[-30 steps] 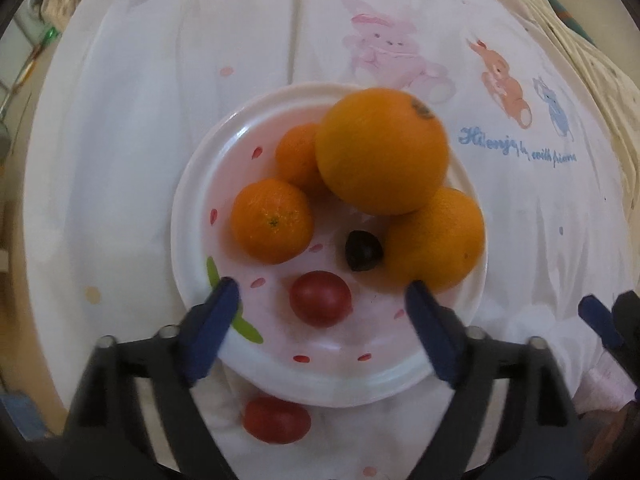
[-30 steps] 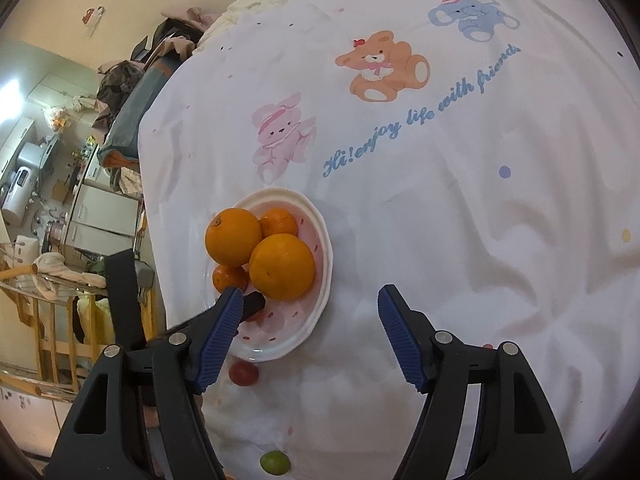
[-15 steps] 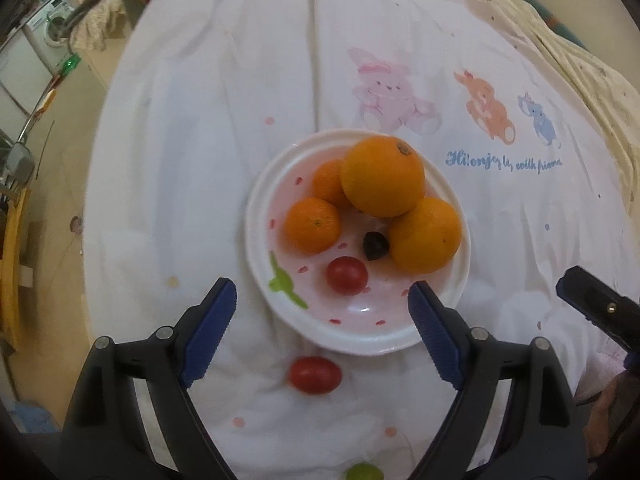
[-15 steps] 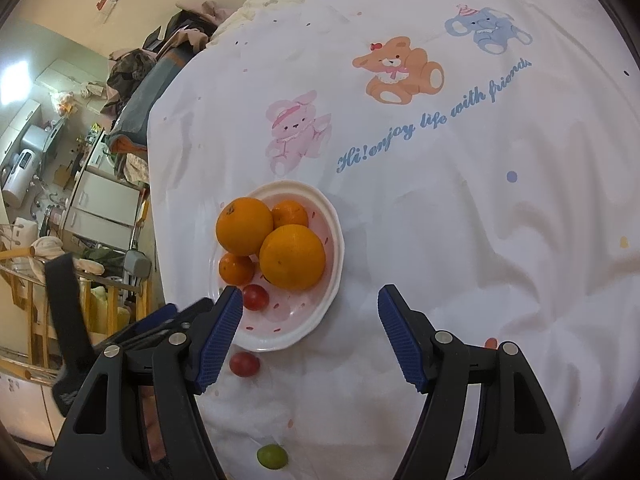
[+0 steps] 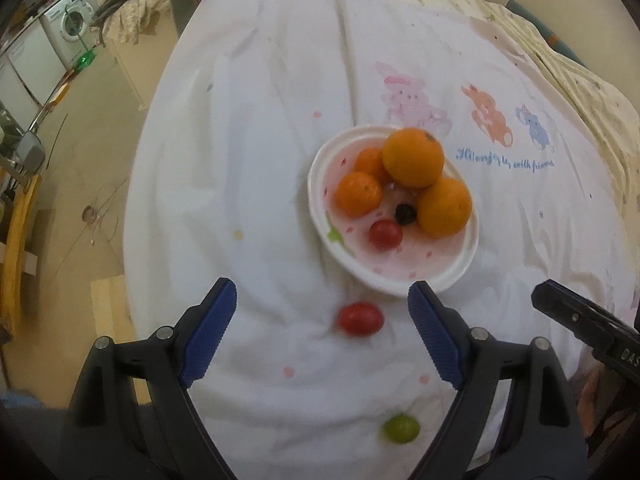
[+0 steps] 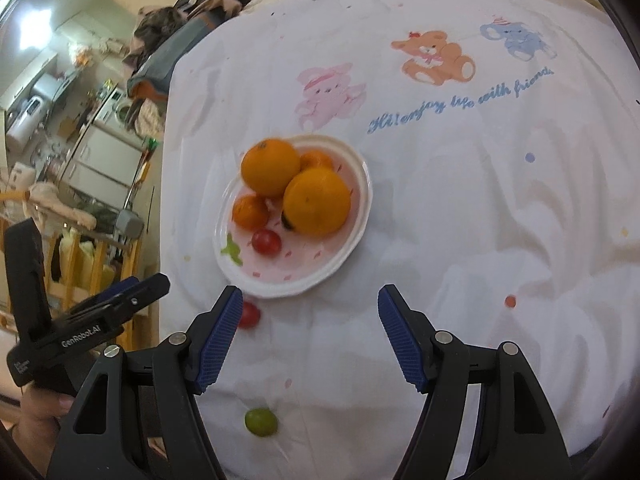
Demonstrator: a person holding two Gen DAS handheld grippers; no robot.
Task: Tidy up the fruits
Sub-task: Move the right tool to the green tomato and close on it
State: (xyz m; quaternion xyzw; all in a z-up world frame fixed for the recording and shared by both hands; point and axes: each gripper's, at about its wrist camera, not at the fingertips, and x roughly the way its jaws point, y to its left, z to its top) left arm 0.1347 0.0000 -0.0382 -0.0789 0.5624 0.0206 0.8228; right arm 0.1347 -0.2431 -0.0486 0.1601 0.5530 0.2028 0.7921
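A white plate (image 5: pixel 460 276) (image 6: pixel 352 240) on the cloth holds several oranges, the largest orange (image 5: pixel 413 157) (image 6: pixel 270 167) on top, plus a red cherry tomato (image 5: pixel 385 233) (image 6: pixel 266 241) and a dark grape (image 5: pixel 405 213). Off the plate lie a second red tomato (image 5: pixel 359 319) (image 6: pixel 251 315) and a green grape (image 5: pixel 401 429) (image 6: pixel 261 422). My left gripper (image 5: pixel 322 312) hangs open above the loose tomato, nothing between its fingers. My right gripper (image 6: pixel 310 322) is open and empty just in front of the plate.
The white tablecloth (image 5: pixel 248 160) with printed animals (image 6: pixel 434 59) covers a round table; its edge drops off to the left toward the floor (image 5: pixel 92 160). A washing machine (image 5: pixel 66 28) and wooden furniture (image 6: pixel 80 264) stand beyond.
My left gripper has pulled back and risen from the plate, so the plate looks smaller and the loose tomato and green grape come into view. The right gripper shifted slightly and rolled.
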